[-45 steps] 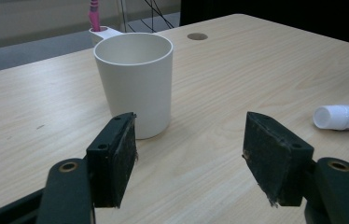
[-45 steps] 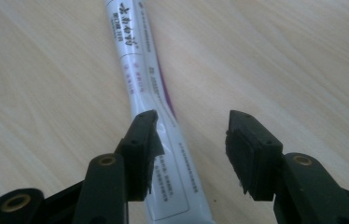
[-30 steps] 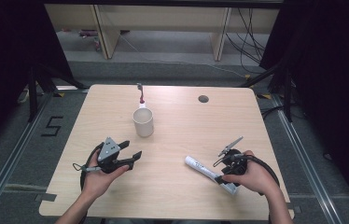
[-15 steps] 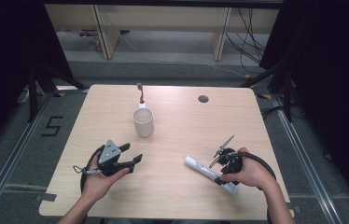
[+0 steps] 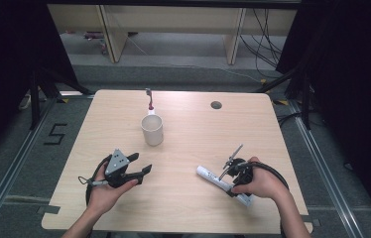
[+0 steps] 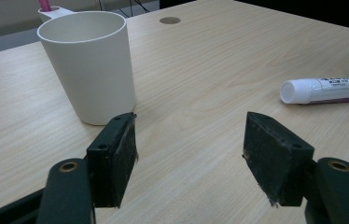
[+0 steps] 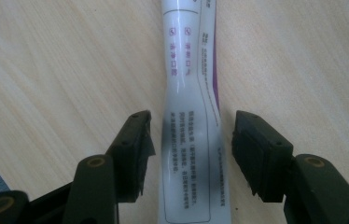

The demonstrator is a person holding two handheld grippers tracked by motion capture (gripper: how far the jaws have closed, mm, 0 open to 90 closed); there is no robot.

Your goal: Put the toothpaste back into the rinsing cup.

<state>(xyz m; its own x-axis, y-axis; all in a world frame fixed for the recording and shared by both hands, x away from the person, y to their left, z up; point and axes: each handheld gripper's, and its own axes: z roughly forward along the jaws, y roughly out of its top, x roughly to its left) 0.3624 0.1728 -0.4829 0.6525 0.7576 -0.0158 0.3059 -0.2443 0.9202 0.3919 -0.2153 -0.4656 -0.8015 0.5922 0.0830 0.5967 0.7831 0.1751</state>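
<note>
A white toothpaste tube [image 5: 209,174] lies on the wooden table [image 5: 193,134] at the front right, cap toward the middle. My right gripper [image 5: 233,187] points down over its back end. In the right gripper view the tube [image 7: 189,70] runs between the jaws of the right gripper [image 7: 191,135], with a narrow gap at each pad. These jaws have just been closing a little and stand open around it. A white cup [image 5: 152,130] stands left of centre. My left gripper [image 5: 142,163] rests open in front of it; its view shows the cup [image 6: 91,65] just beyond the empty left gripper [image 6: 189,149].
A toothbrush [image 5: 149,99] with a pink handle stands in a small white holder behind the cup. A round cable hole [image 5: 216,105] sits near the table's far edge. The tube's capped end [image 6: 324,89] lies to the right in the left gripper view.
The right hand has shifted slightly toward the near edge over the tube's back end. The left hand and the cup have not moved.
</note>
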